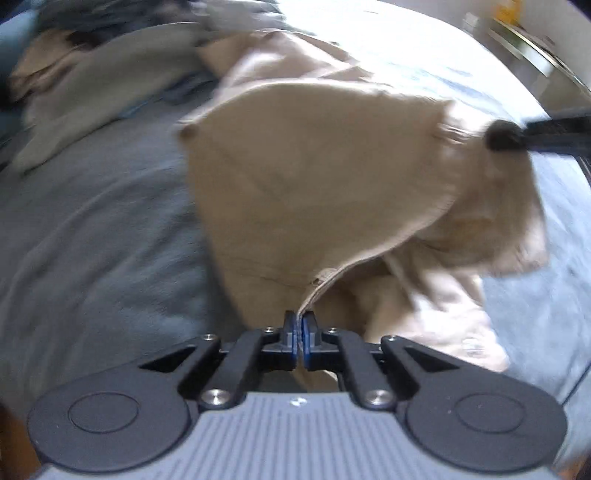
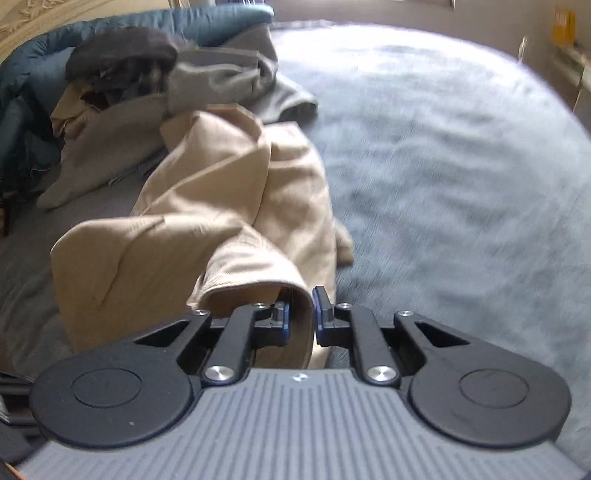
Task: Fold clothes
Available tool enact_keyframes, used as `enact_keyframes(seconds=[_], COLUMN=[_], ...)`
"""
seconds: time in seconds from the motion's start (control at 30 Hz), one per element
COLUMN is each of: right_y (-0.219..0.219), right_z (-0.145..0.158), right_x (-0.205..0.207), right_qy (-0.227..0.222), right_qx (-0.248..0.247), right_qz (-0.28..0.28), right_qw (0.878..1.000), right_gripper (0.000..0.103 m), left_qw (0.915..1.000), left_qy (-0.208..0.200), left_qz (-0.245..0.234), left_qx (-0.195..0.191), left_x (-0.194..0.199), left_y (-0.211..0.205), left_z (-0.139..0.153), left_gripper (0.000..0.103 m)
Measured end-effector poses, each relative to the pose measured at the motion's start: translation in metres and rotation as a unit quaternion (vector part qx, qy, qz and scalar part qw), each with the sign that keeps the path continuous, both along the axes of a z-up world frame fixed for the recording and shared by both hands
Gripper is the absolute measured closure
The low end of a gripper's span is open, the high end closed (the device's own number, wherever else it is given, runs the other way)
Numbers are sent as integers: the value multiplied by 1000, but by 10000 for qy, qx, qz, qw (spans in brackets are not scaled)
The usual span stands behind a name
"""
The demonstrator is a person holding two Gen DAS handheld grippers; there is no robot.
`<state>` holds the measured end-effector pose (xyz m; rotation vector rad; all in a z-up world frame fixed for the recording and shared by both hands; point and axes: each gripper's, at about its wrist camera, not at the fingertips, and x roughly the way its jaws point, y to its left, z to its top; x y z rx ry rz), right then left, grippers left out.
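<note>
A beige garment [image 1: 314, 177] hangs stretched above the grey-blue bed cover [image 1: 92, 240]. My left gripper [image 1: 298, 325] is shut on the garment's hem at its near edge. My right gripper [image 2: 301, 314] is shut on a rolled edge of the same beige garment [image 2: 207, 206], with the cloth pinched between its blue pads. In the left wrist view the right gripper [image 1: 502, 138] shows as a dark blurred shape at the garment's far right corner. The rest of the garment bunches and droops between the two grips.
A pile of other clothes, grey [image 2: 122, 147] and dark [image 2: 122, 55], lies at the far left of the bed against a blue cushion [image 2: 229, 22]. The grey-blue cover [image 2: 461, 166] spreads open to the right. Shelves [image 2: 569, 48] stand beyond the bed at far right.
</note>
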<state>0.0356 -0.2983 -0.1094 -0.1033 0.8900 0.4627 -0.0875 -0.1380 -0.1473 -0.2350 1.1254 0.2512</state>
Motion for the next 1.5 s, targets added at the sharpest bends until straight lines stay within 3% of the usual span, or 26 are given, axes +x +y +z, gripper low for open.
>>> enact_keyframes(seconds=[0.1, 0.17, 0.27, 0.4, 0.47, 0.6, 0.77, 0.87, 0.97, 1.1, 1.27, 1.37, 1.5], right_y=[3, 8, 16, 23, 24, 27, 33, 35, 38, 34, 18, 1, -38], right_z=[-2, -5, -11, -17, -20, -21, 20, 62, 106, 173, 265, 322, 397], right_x=[1, 3, 6, 10, 11, 7, -12, -32, -52, -72, -80, -77, -72], right_qy=[34, 77, 143, 228, 281, 162, -320, -698, -1068, -1619, -2564, -3234, -4079], right_qx=[77, 50, 9, -204, -320, -525, -723, -794, -839, -716, -392, -131, 213], right_qz=[182, 297, 470, 498, 401, 137, -335, -583, -814, -1105, -1121, -1009, -843], right_qw=[9998, 9995, 9988, 9983, 9983, 9984, 9963, 9927, 9874, 9780, 9592, 9408, 9089], right_gripper=[92, 90, 89, 89, 89, 97, 100, 100, 100, 100, 100, 100, 100], left_qw=[9996, 9996, 9997, 9995, 9986, 9948, 9979, 9973, 9913, 9732, 9383, 9123, 8704], left_qy=[-57, -42, 145, 235, 167, 108, -213, -704, -1308, -2275, -3433, -4043, -4798], left_qz=[11, -17, -137, 122, 436, 840, 518, 179, -138, -315, -414, -585, -930], left_qx=[-263, -296, -126, -143, -252, -557, -335, -101, 62, 103, 87, 307, 587], left_x=[-1, 2, 5, 7, 3, -9, -29, -38, -43, -55, -56, -61, -67], left_y=[-2, -6, -15, -16, -5, 25, 58, 79, 93, 96, 77, 52, 5], left_z=[-6, -13, -29, -44, -44, -40, 12, 68, 134, 223, 335, 402, 487], left_gripper=[83, 68, 65, 70, 88, 98, 99, 99, 99, 99, 99, 99, 99])
